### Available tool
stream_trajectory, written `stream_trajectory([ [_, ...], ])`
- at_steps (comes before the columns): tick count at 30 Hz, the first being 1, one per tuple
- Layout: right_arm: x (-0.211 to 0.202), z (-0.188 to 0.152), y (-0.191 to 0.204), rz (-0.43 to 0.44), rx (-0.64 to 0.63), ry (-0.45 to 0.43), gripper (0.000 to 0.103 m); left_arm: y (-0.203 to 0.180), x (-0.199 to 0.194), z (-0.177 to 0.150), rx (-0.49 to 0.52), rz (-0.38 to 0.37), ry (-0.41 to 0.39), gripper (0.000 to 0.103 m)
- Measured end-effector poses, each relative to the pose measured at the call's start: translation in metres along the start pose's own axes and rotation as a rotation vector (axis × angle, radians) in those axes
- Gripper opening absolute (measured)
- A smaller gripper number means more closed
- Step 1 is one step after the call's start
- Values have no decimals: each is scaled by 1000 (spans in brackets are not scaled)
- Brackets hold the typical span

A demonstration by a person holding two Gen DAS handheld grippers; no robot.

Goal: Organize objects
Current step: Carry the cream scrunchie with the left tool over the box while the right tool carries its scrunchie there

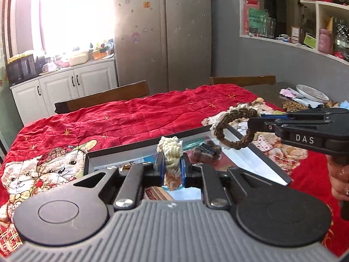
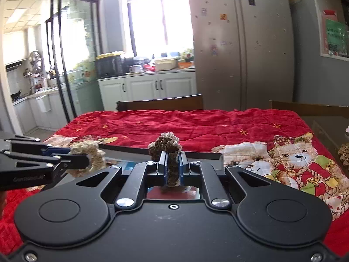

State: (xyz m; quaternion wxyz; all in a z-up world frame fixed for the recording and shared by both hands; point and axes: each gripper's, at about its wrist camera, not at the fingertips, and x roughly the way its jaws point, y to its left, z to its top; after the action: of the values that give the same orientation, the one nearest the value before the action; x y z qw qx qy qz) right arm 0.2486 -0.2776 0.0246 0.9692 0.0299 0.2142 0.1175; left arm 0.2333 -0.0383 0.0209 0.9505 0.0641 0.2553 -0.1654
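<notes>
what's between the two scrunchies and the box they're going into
Nothing visible. The cream scrunchie in the left claw and the brown scrunchie in the right claw hang over the open box.

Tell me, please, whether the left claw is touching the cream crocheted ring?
Touching. In the left wrist view the left claw is shut on the cream crocheted ring, with both blue pads pressed against its sides.

A dark wooden surface (image 1: pixel 270 91) carries a red quilted cloth (image 1: pixel 135 118) printed with teddy bears, which covers most of it. On the cloth lies a shallow black-rimmed box (image 1: pixel 257 150). On the bare wood at the far right rest a pale dish (image 1: pixel 312 92) and what look like crumpled cloths (image 1: pixel 288 92).
</notes>
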Motion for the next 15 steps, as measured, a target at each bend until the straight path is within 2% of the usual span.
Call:
stream_trajectory([
  [8, 26, 13, -14, -82, 41, -36, 10, 2, 27, 8, -25, 15, 2, 17],
  [15, 46, -3, -24, -109, 73, -28, 10, 2, 53, 8, -48, 11, 3, 18],
])
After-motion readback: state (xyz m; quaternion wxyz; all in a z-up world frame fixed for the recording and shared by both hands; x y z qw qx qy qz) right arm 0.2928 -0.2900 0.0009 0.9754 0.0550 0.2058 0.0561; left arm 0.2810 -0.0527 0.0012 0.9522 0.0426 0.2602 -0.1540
